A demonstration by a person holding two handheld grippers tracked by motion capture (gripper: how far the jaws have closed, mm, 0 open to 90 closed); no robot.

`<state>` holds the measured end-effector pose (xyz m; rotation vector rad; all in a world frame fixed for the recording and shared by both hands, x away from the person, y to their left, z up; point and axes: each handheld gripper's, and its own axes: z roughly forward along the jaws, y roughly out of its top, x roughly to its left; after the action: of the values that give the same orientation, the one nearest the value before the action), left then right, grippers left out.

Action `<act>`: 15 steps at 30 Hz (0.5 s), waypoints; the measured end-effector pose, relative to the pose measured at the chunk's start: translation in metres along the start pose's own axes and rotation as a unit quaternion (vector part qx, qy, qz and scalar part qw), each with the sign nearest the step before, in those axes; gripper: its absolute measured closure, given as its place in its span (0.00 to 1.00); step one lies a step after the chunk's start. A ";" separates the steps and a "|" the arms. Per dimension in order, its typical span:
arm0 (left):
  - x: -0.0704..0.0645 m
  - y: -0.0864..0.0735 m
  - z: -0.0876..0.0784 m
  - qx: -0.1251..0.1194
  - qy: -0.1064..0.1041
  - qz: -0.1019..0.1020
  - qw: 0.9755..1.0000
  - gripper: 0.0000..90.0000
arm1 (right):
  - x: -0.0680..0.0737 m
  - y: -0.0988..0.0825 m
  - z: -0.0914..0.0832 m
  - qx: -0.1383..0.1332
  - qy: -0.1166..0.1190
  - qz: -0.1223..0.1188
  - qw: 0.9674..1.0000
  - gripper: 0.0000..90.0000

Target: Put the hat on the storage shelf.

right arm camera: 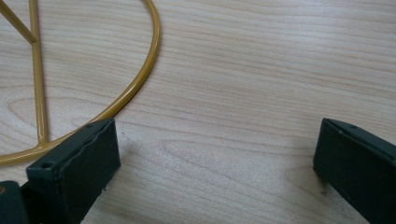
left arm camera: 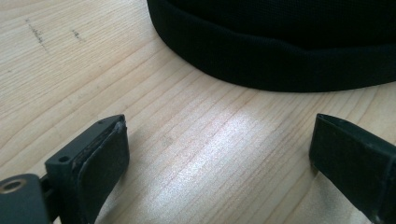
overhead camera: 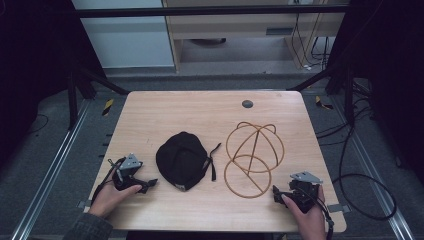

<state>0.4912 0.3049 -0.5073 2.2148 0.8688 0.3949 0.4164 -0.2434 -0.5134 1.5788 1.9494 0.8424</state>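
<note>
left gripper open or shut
Open: the left gripper has its jaws wide apart with bare table between, short of the cap.

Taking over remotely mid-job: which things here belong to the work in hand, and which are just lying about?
In the job:
black cap, nearest the open left gripper
gold wire hat stand, beside the open right gripper

Lying about:
grey round plug in the table
cables on the floor

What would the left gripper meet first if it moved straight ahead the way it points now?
Most likely the black cap: its band lies across the table just ahead of the open left gripper, with bare wood between.
</note>
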 end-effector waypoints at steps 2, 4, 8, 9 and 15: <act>0.000 0.000 0.000 0.000 0.001 -0.002 1.000 0.04 | 0.000 0.000 0.000 0.000 0.000 0.000 1.000 0.01; -0.001 0.002 -0.001 0.009 0.002 -0.002 1.000 0.05 | 0.000 0.000 0.000 0.000 -0.001 0.000 1.000 0.01; -0.005 0.005 -0.006 0.004 -0.002 0.002 1.000 0.06 | 0.000 0.000 0.000 0.000 -0.001 0.000 1.000 0.01; -0.008 0.007 -0.010 -0.011 -0.011 -0.001 1.000 0.06 | 0.000 0.000 0.000 0.000 -0.001 0.000 1.000 0.01; -0.016 0.012 -0.020 -0.023 -0.025 0.013 0.999 0.05 | 0.000 0.000 0.000 0.000 -0.003 0.001 1.000 0.00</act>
<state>0.4749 0.2980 -0.4855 2.1860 0.7981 0.3654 0.4166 -0.2430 -0.5135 1.5813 1.9444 0.8384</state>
